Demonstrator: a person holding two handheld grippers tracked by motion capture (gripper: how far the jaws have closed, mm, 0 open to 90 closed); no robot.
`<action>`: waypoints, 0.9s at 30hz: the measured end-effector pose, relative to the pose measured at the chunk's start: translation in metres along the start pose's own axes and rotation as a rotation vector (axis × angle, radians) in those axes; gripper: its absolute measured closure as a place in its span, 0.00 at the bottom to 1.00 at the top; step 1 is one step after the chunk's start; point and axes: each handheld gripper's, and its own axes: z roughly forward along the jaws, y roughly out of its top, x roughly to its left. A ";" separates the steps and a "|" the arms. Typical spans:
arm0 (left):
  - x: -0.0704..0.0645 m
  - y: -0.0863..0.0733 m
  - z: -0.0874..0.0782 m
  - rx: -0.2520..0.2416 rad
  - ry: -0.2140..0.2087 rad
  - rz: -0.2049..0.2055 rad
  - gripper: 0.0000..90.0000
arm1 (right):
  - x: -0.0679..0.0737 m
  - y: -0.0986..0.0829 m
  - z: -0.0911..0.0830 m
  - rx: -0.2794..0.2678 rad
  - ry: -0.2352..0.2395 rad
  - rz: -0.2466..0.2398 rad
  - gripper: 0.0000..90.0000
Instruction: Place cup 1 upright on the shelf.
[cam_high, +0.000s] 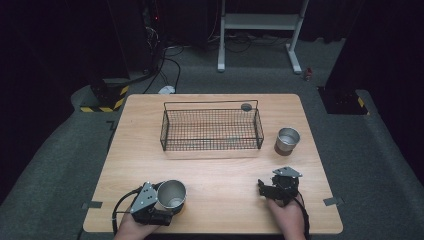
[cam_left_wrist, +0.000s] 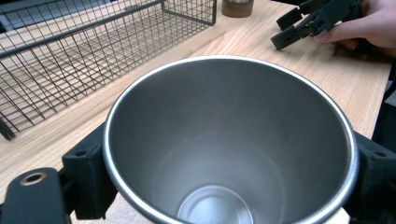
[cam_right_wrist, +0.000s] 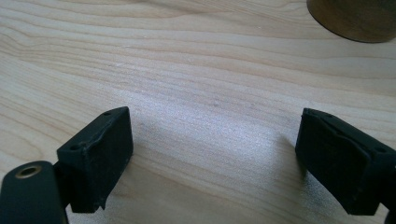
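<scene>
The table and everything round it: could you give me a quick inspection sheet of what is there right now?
Surface: pale wooden table, tape tabs at both near corners.
Job's things: steel cup upright between the left claw's jaws; second steel cup upright right of the wire basket, apart from it. Basket seems empty.
Clutter: nothing seen on the table.
Grippers: left claw shut on the near cup; right claw open, low over bare wood.
Cables: one trails from each claw toward the near edge; more on the floor behind.
Surroundings: grey carpet, white stand legs, hazard-striped base, dark background.
</scene>
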 end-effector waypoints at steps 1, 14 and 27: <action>0.000 0.000 0.000 -0.002 0.002 -0.001 0.14 | 0.000 0.000 0.000 0.000 0.000 0.000 0.12; 0.007 0.001 -0.005 -0.031 0.015 -0.056 0.14 | 0.000 0.000 0.000 0.000 0.000 0.000 0.12; 0.016 0.003 -0.004 -0.040 0.055 -0.089 0.15 | 0.000 0.000 0.000 0.000 0.001 0.000 0.12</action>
